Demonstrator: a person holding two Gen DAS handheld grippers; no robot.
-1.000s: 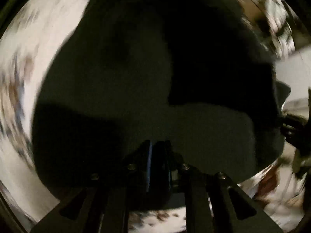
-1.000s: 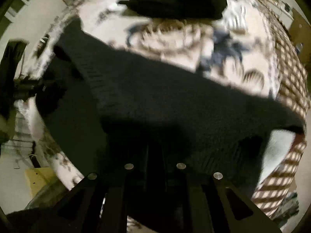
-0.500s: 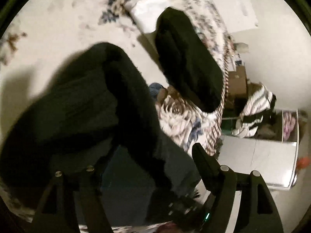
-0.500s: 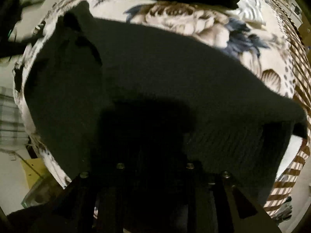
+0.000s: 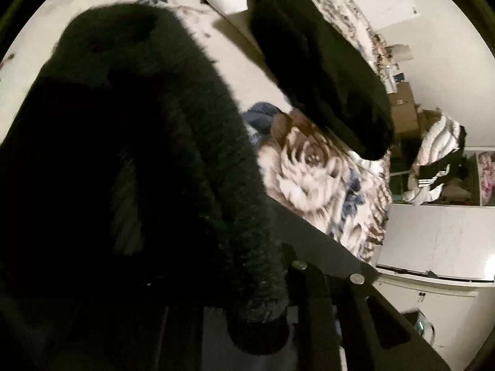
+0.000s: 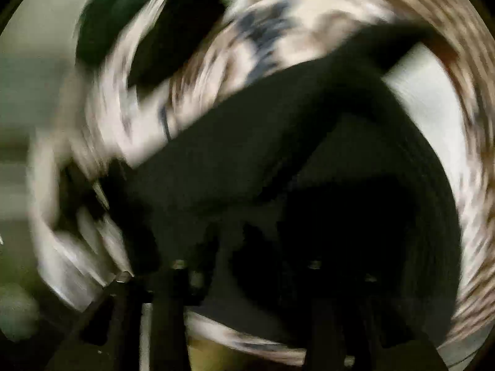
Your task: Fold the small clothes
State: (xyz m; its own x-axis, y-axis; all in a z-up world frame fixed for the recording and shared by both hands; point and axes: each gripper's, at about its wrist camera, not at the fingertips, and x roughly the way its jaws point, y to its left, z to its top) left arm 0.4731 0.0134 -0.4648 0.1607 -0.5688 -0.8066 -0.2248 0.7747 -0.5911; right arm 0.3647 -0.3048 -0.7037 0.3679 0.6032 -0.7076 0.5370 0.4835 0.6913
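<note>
A black knit garment (image 5: pixel 139 154) fills the left of the left wrist view, bunched and hanging over the flowered bedspread (image 5: pixel 315 179). My left gripper (image 5: pixel 256 334) is closing, and a wad of the knit is pinched between its fingers; the left finger is hidden under the cloth. In the blurred right wrist view the same black garment (image 6: pixel 263 154) stretches across the middle. My right gripper (image 6: pixel 247 247) is opening, its fingers stand apart and dark cloth still lies in the gap. A second black garment (image 5: pixel 318 71), folded, lies farther back on the bed.
A white folded piece (image 5: pixel 222 3) lies on the bed beside the folded black garment. Past the bed's edge stand a white cabinet (image 5: pixel 433 241), cardboard boxes and a heap of striped clothes (image 5: pixel 439 154). The right wrist view shows another dark shape (image 6: pixel 176 40) on the bedspread.
The left gripper let go, stood wide open half a second ago, and has closed again on the knit. The right view has rolled and blurred, and the right fingers have spread apart.
</note>
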